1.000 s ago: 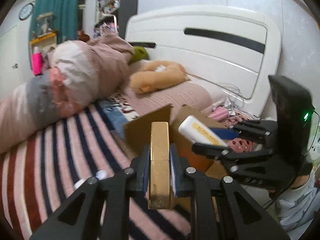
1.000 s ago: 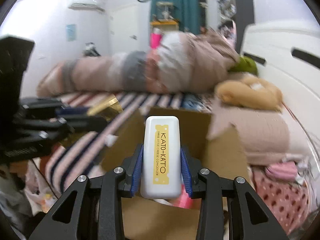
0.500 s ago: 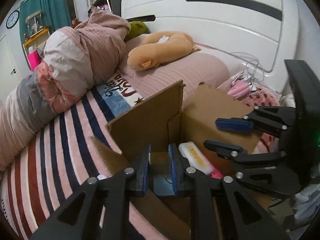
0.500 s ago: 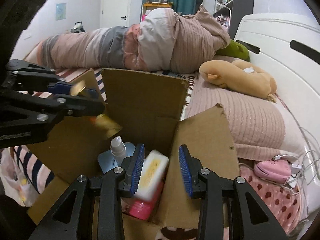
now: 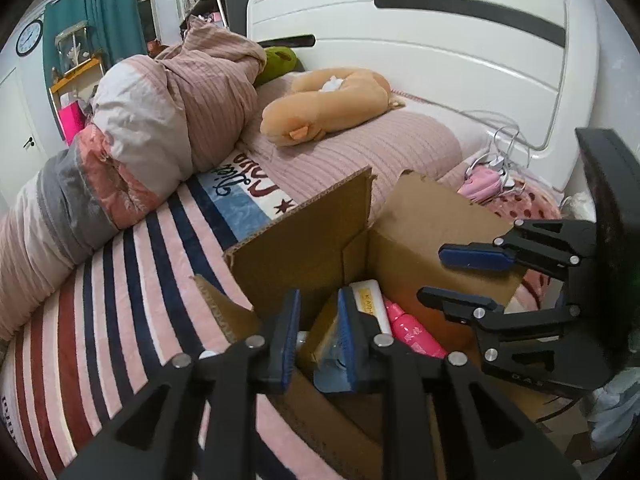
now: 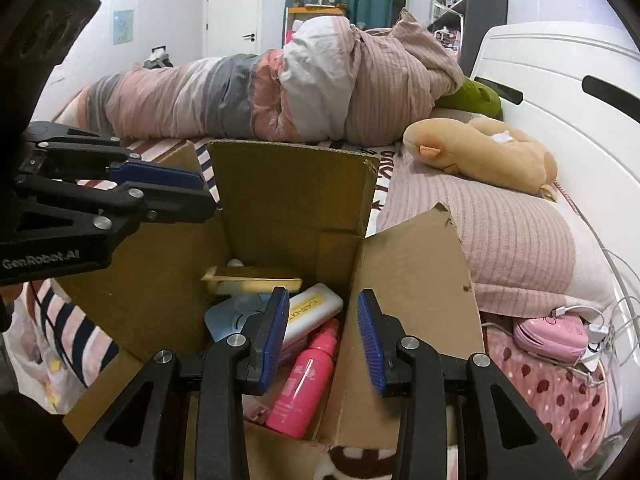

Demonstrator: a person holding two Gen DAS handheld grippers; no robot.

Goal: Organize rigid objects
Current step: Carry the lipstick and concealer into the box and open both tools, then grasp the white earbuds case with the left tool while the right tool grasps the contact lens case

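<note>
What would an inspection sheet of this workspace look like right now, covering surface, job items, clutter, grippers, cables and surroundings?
Surface: striped blanket on a bed.
Job's things: cardboard box, flaps up, holds the white Kato-Kato case, pink bottle and gold box lying loose.
Clutter: rolled duvet, tan plush, green plush, pink pouch.
Grippers: left gripper and right gripper both open, empty, over the box.
Cables: white cables beside the pouch.
Surroundings: white headboard, teal curtain, wall clock.
</note>
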